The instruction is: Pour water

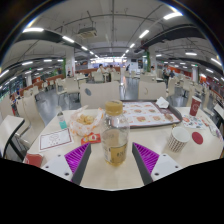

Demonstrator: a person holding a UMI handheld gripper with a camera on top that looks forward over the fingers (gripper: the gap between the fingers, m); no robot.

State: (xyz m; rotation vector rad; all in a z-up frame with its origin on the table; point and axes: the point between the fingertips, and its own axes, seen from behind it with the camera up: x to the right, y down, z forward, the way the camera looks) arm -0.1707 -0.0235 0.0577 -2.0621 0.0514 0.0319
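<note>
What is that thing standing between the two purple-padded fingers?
A clear plastic bottle with a yellowish label stands on the white table between the gripper fingers, seen in the gripper view. Gaps show either side.

There is a single view, from a wide-angle camera riding on the gripper point(115, 160) and looking forward along its two fingers point(80, 162), which rise at 7 and 5 o'clock of the view. It sits low, just above the counter point(160, 135), and faces level across it toward a large hall with ceiling lights point(143, 33) running away at 12 o'clock. A bottle point(115, 140) stands very near the lens, at 6 o'clock between the fingers. The lens bends the counter's far edge and the ceiling into curves. No second view shares this scene.
</note>
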